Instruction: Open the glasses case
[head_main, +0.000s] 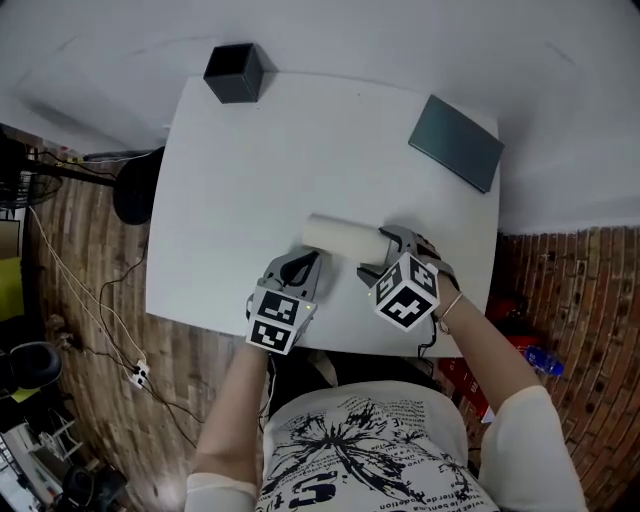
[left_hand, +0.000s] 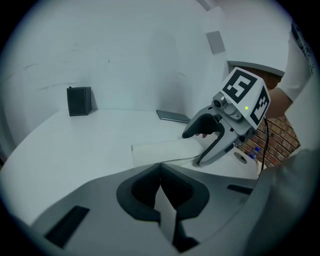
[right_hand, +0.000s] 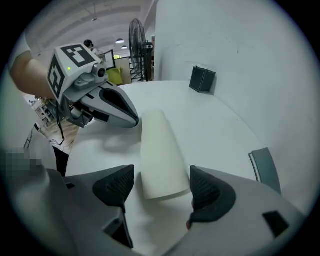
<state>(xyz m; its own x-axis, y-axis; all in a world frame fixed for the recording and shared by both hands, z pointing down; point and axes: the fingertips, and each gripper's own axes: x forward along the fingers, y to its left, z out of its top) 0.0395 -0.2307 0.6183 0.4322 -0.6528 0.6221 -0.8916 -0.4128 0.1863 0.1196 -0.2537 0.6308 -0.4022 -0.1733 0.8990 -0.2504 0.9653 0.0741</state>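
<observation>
A cream-white glasses case (head_main: 338, 236) lies shut on the white table (head_main: 250, 170), near its front edge. My right gripper (head_main: 380, 262) points steeply down at the case's right end. In the right gripper view the case's near end (right_hand: 161, 165) sits between the open dark pads (right_hand: 117, 186), which do not press on it. My left gripper (head_main: 306, 264) hovers just in front of the case's left end with its jaws together and nothing in them. The left gripper view shows the case (left_hand: 162, 151) ahead and the right gripper (left_hand: 193, 148) over its far end.
A black box (head_main: 235, 72) stands at the table's far left corner, and a dark grey flat slab (head_main: 457, 142) lies at the far right. Beyond the table's edges are a wooden floor, cables and a fan base (head_main: 132, 190) on the left.
</observation>
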